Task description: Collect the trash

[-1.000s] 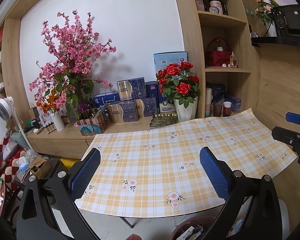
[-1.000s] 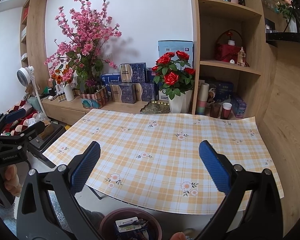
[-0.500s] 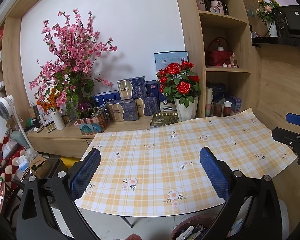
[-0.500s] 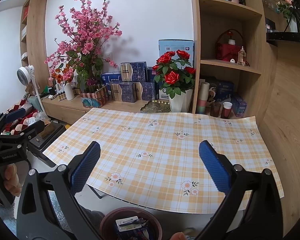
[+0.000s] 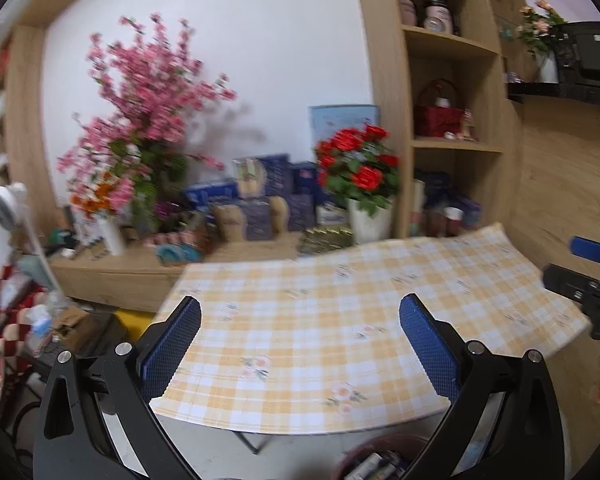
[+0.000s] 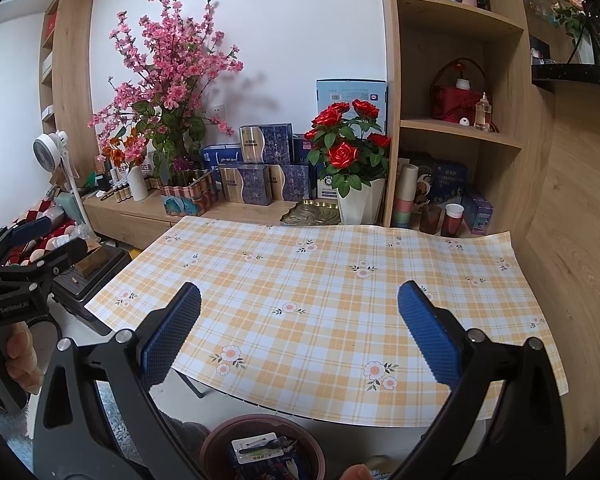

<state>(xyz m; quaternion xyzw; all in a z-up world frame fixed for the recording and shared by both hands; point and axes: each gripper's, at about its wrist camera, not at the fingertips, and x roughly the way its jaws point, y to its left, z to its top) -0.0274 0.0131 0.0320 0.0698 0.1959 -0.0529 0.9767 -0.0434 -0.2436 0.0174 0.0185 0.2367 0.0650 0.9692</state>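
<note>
A round brown bin (image 6: 260,450) stands below the near table edge, holding a white card and dark wrappers; its rim also shows in the left wrist view as the bin (image 5: 376,462). My right gripper (image 6: 298,330) hangs open above the yellow plaid tablecloth (image 6: 320,280), nothing between its blue pads. My left gripper (image 5: 300,342) is open too, over the tablecloth (image 5: 340,320), empty. Each gripper shows in the other's view: the left gripper (image 6: 32,248) at far left, the right gripper (image 5: 588,272) at far right. No loose trash is visible on the cloth.
Behind the table a wooden sideboard (image 6: 140,212) carries pink blossoms (image 6: 168,80), blue boxes (image 6: 260,168) and a pot of red roses (image 6: 348,160). Shelves (image 6: 456,128) with cups rise at right. A fan (image 6: 50,152) and floor clutter sit left.
The left wrist view has blurred and shifted, with the scene sliding right and up, so the left gripper is moving. The right gripper has barely moved. Both stay open.
</note>
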